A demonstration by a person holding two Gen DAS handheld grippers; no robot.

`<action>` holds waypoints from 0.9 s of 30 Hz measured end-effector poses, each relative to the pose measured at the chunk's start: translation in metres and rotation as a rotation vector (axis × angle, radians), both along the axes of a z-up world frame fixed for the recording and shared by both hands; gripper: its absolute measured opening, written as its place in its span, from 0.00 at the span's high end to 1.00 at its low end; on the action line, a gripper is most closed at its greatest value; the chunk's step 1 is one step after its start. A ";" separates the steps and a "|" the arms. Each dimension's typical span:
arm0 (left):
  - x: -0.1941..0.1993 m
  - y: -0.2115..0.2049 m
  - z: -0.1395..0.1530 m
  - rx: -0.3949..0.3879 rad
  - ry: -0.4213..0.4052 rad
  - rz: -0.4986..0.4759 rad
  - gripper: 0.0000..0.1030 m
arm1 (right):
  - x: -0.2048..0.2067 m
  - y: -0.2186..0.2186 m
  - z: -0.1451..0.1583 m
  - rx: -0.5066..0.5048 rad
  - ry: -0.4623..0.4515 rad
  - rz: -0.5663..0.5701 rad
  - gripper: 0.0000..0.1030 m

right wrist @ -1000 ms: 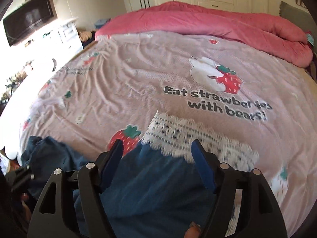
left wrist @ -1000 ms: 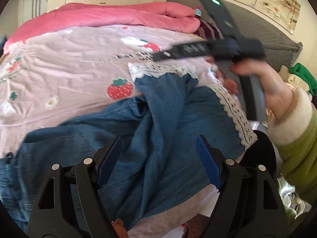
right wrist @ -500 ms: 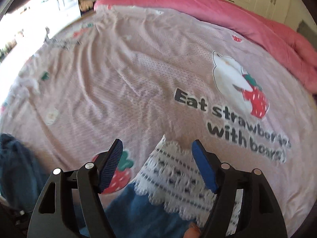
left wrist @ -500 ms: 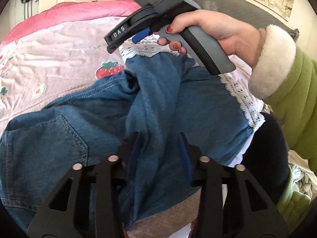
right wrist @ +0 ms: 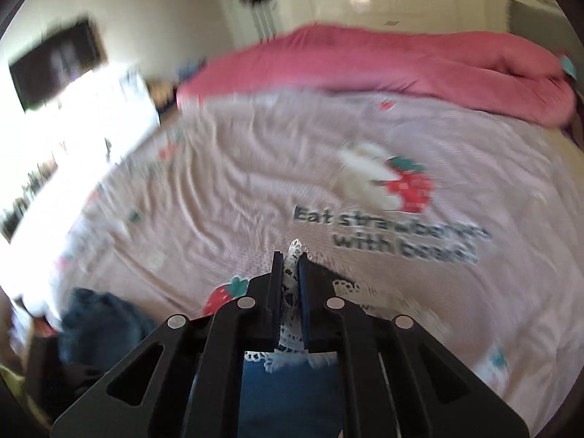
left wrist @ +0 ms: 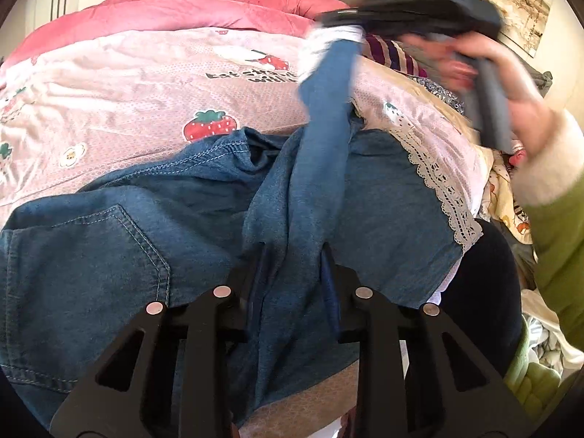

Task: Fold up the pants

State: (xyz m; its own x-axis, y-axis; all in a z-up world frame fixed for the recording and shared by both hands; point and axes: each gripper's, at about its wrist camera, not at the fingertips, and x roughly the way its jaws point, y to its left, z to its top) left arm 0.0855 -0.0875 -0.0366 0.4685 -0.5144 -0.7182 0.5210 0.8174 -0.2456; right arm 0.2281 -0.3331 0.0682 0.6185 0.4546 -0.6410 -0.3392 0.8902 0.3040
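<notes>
Pants point(left wrist: 204, 226), blue denim with lace hems, lie rumpled on my bed's pink strawberry sheet point(left wrist: 146, 109). My left claw point(left wrist: 292, 273) is closing on a raised ridge of denim, its pads half buried in cloth. My right claw point(right wrist: 290, 281) is pressed together on a lace hem point(right wrist: 292, 255); seen from the left it is motion-blurred, lifting one leg. Bed edges are cut off.

Both tools are built from black plastic, with triangular cutouts and round silver screws; blue pads are fitted on the left tool point(left wrist: 294, 273) and right tool point(right wrist: 290, 284). A green sleeve point(left wrist: 558, 233) with a fluffy cream cuff point(left wrist: 547, 160) is worn.
</notes>
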 end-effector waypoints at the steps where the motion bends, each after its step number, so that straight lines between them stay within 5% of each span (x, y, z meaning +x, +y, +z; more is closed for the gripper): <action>1: -0.001 0.000 0.001 0.003 -0.005 -0.005 0.80 | -0.015 -0.014 0.003 0.023 -0.008 -0.022 0.93; 7: -0.012 -0.012 0.007 0.022 -0.031 -0.051 0.78 | -0.107 -0.084 -0.036 0.031 0.073 -0.147 0.93; 12: -0.026 -0.029 0.007 0.058 -0.050 -0.105 0.65 | -0.143 -0.095 -0.079 0.055 0.152 -0.173 0.93; 18: -0.036 -0.040 0.005 0.150 -0.083 -0.181 0.57 | -0.163 -0.098 -0.086 0.053 0.141 -0.133 0.86; 21: -0.032 -0.041 0.001 0.188 -0.085 -0.187 0.57 | -0.168 -0.103 -0.089 0.064 0.157 -0.123 0.75; 24: -0.025 -0.038 -0.002 0.176 -0.056 -0.182 0.58 | -0.173 -0.106 -0.089 0.070 0.150 -0.114 0.75; 26: -0.021 -0.038 -0.004 0.176 -0.043 -0.180 0.66 | -0.175 -0.105 -0.087 0.065 0.144 -0.104 0.79; 27: -0.021 -0.037 -0.003 0.186 -0.046 -0.175 0.79 | -0.176 -0.105 -0.085 0.068 0.143 -0.096 0.87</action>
